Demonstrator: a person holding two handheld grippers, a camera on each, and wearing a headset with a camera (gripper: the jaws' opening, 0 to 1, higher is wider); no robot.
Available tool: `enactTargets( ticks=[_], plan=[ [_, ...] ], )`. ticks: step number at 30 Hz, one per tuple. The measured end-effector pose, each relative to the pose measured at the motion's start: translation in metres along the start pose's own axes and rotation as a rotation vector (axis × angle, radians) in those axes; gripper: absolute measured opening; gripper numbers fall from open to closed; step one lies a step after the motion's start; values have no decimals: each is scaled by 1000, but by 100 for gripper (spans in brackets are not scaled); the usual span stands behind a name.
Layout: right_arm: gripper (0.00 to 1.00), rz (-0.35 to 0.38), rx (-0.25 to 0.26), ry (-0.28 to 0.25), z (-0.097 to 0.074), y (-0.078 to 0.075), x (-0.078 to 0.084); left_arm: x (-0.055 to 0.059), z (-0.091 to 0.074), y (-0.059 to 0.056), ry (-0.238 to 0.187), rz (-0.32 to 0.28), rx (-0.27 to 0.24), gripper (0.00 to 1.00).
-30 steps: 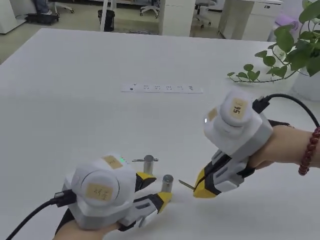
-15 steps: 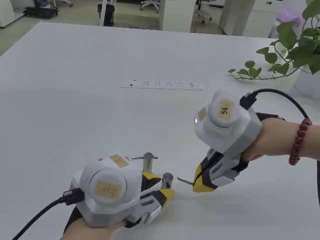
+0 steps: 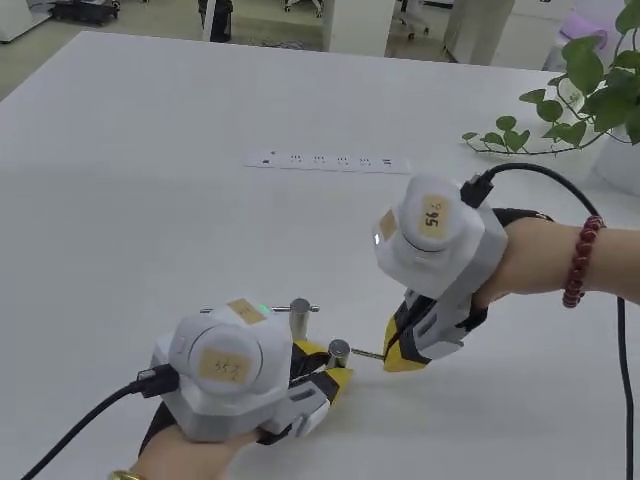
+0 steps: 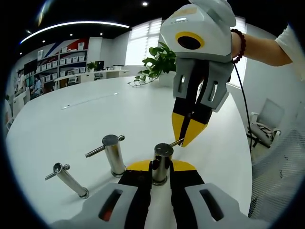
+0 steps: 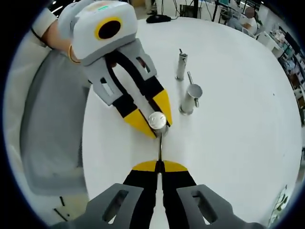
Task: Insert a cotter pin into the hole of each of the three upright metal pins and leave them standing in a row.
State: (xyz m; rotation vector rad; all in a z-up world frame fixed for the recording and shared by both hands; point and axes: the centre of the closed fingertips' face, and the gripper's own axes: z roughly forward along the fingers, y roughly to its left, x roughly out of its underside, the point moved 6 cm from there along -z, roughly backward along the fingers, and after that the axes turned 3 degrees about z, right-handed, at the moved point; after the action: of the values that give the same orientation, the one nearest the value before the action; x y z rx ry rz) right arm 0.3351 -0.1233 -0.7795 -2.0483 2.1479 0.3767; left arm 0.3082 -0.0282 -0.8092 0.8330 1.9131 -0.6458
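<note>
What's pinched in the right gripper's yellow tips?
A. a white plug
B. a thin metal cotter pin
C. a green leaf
B: the right gripper is shut on a thin metal cotter pin, whose tip reaches the short silver metal pin clamped in the left gripper.

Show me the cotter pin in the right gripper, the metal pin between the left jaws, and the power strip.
cotter pin [image 5: 159,150]: right gripper view, middle of its shank.
metal pin [image 4: 162,166]: left gripper view, shaft below the cap.
power strip [image 3: 327,160]: head view, its top face.
</note>
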Motion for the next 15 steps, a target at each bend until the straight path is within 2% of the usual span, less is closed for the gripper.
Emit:
enactTargets(
  ticks=[5, 10, 15],
  plan=[
    [3, -50, 1, 23, 0, -1, -3, 0, 0, 0, -1, 20, 7, 12],
    [3, -131, 4, 54, 1, -3, -4, 0, -1, 0, -2, 29, 17, 12],
    [3, -152, 8, 58, -2, -4, -6, 0, 0, 1, -2, 43, 21, 12]
  ],
)
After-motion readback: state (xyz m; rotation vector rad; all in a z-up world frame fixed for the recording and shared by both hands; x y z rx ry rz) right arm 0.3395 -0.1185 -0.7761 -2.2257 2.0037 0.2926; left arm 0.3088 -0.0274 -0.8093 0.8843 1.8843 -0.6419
